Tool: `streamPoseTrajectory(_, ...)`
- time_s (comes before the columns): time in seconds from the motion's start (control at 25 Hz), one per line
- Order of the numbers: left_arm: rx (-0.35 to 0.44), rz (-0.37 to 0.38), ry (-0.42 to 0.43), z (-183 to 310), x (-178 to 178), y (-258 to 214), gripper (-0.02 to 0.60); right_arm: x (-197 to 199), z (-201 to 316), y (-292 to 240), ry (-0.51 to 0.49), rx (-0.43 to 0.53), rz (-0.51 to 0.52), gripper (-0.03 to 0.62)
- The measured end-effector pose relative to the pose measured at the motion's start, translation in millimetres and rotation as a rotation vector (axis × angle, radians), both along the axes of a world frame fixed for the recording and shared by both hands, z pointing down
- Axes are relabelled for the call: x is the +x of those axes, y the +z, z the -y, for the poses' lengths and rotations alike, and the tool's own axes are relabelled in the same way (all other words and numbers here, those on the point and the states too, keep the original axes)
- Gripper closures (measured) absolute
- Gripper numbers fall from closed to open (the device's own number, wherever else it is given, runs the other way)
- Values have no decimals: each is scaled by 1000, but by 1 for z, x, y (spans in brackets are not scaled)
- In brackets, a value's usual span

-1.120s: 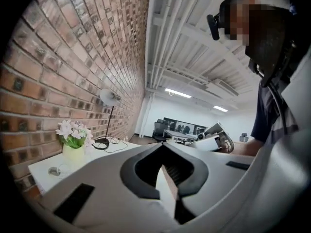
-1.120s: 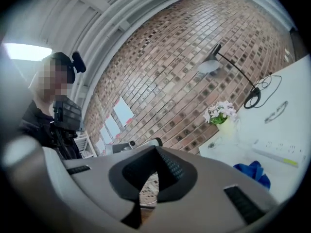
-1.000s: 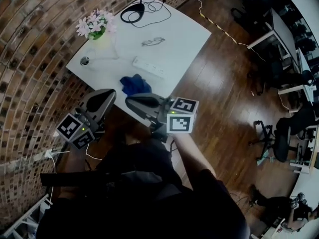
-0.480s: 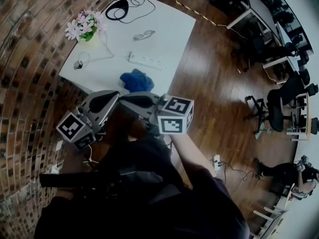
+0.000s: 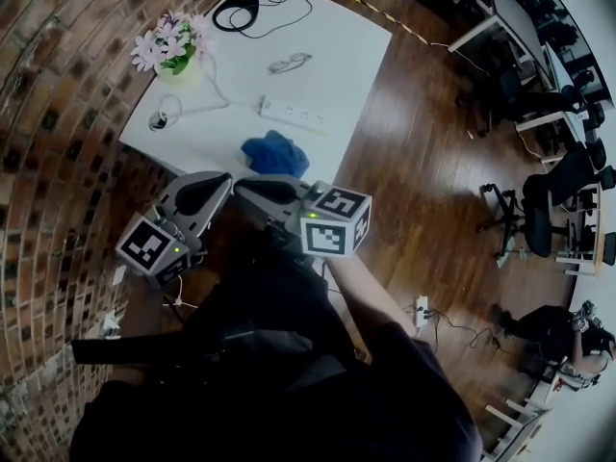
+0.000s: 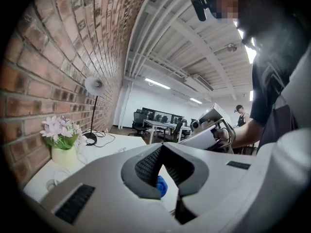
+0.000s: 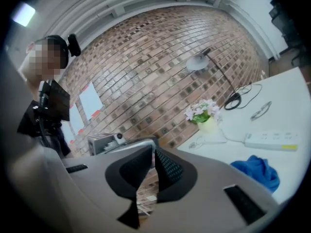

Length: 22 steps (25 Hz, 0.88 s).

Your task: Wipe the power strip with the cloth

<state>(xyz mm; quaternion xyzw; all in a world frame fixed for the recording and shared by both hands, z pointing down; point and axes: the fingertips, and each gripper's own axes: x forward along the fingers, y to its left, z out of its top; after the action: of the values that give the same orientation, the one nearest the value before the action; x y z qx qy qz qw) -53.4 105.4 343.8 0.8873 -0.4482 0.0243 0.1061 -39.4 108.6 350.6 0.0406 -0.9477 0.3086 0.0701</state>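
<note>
My left hand-held gripper [image 6: 162, 147] sits closed and empty. On my right hand-held gripper [image 7: 151, 152] the jaws have just been opening, empty, near the crumpled blue cloth [image 5: 276, 152].

tabletop [image 5: 207, 142] open left of cloth [image 5: 276, 152], flowerpot [image 5: 177, 70] and cable [image 5: 162, 120] beyond

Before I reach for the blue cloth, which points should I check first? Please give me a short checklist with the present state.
1. Cloth lies free on the table: ok.
2. Power strip uncovered, beyond the cloth: ok.
3. Right hand-held gripper open wide enough for the cloth: not ok; empty, jaws have just been opening, gap narrow.
4. Left hand-held gripper shut, empty: ok.
5. Power strip unplugged: cannot tell.
</note>
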Motion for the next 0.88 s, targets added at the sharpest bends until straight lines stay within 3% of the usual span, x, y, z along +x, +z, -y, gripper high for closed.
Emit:
streamPoseTrajectory(0.12, -40, -2, -19, 9, -6, 11, 584, 20, 48, 30, 198, 124, -142, 563)
streamPoseTrajectory(0.24, -93, 29, -32, 26, -10, 27, 584, 44, 79, 57, 270, 147, -223, 550)
streamPoseTrajectory(0.28, -96, 52, -36, 34, -10, 33, 584, 49, 84, 65, 266, 118, -229, 495)
streamPoseTrajectory(0.32, -98, 77, -37, 42, -8, 38, 584, 52, 88, 74, 257, 89, -239, 391)
streamPoseTrajectory(0.4, -112, 129, -25, 56, 1, 46, 584, 58, 96, 94, 235, 83, -295, 381)
streamPoseTrajectory(0.56, -161, 209, -7, 81, 19, 57, 584, 61, 111, 136, 166, 178, -438, 351)
streamPoseTrajectory(0.72, -198, 281, -12, 100, 25, 71, 583, 58, 118, 167, 78, 184, -511, 350)
streamPoseTrajectory(0.88, -231, 310, -27, 119, 20, 79, 583, 56, 123, 188, 27, 210, -589, 350)
